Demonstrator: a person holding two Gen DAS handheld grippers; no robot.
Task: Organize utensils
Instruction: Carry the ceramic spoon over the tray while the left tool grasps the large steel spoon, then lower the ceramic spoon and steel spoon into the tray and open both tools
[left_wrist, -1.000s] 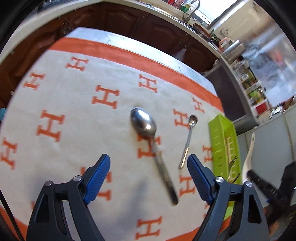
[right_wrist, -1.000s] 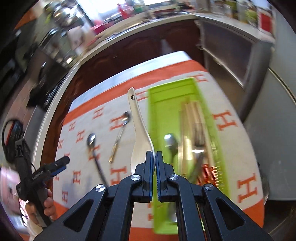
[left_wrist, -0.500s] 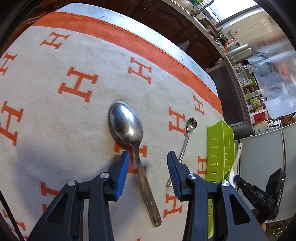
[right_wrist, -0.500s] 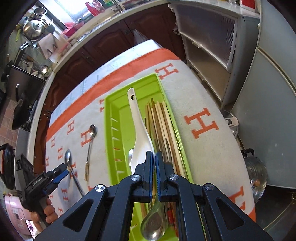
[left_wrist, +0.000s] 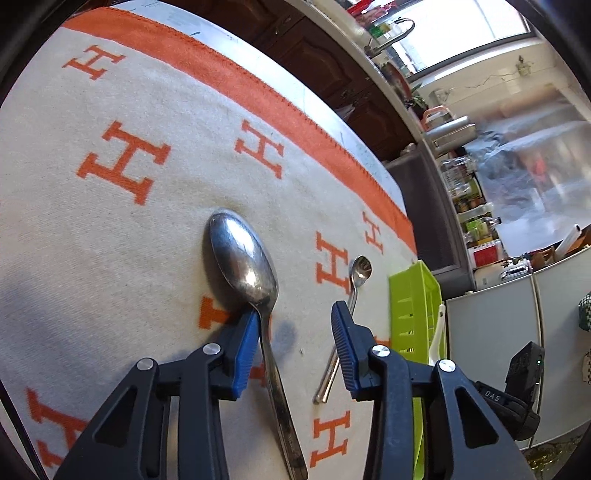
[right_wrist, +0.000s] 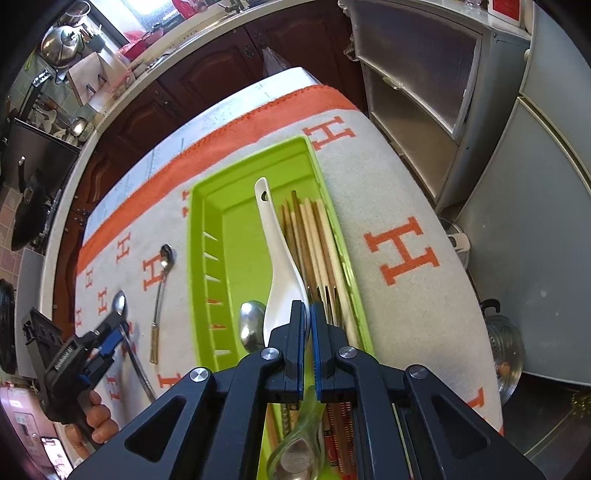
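While the green tray (right_wrist: 207, 206) holds chopsticks (right_wrist: 314, 236), the right gripper (right_wrist: 307, 314) clamps a white spoon (right_wrist: 280, 266) over it; beside the tray, the left gripper (left_wrist: 293, 325), jaws just closing, straddles a big spoon (left_wrist: 243, 254).

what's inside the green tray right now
The green tray holds wooden chopsticks, a metal spoon and a white ceramic spoon gripped by the right tongs, which hide its near end.
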